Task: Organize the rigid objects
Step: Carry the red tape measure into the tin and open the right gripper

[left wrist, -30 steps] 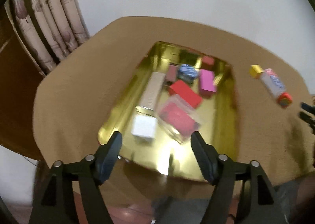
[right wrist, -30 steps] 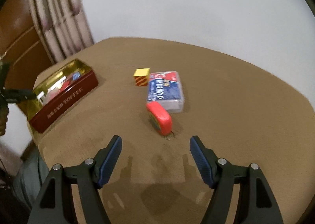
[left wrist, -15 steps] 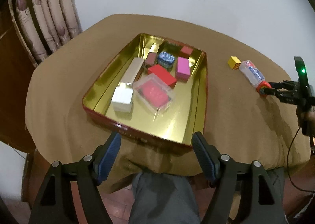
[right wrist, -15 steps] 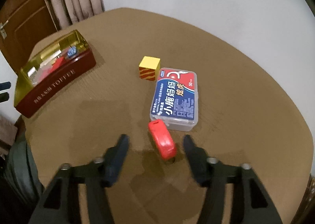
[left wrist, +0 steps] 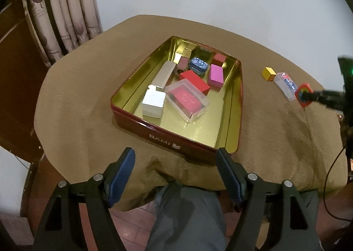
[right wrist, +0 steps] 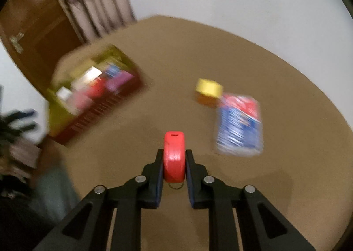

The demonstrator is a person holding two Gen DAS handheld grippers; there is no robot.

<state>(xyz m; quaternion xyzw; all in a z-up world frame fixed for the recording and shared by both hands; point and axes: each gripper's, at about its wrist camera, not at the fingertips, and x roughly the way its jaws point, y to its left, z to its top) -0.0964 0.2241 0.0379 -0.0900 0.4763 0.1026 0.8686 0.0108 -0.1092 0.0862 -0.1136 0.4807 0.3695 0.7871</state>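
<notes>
My right gripper (right wrist: 174, 156) is shut on a small red tape measure (right wrist: 174, 158) and holds it above the brown tablecloth; the same tape measure (left wrist: 304, 95) shows at the far right of the left wrist view, clamped in that gripper. My left gripper (left wrist: 176, 160) is open and empty, just short of the near wall of an open red tin with a gold inside (left wrist: 231, 105). The tin holds several small boxes and a clear case. The tin (right wrist: 94, 94) is blurred in the right wrist view. A yellow block (right wrist: 208, 88) and a clear blue-labelled box (right wrist: 239, 127) lie on the cloth.
The round table is covered by a brown cloth (left wrist: 88, 96). Curtains (left wrist: 61, 14) and a wooden door stand at the left, a white wall behind. My grey-trousered legs (left wrist: 187, 217) are below the table edge. A cable (left wrist: 331, 184) hangs at the right.
My right gripper closed on the red tape measure and lifted it off the cloth, swinging left. My left gripper drew back from above the tin to in front of it, staying open.
</notes>
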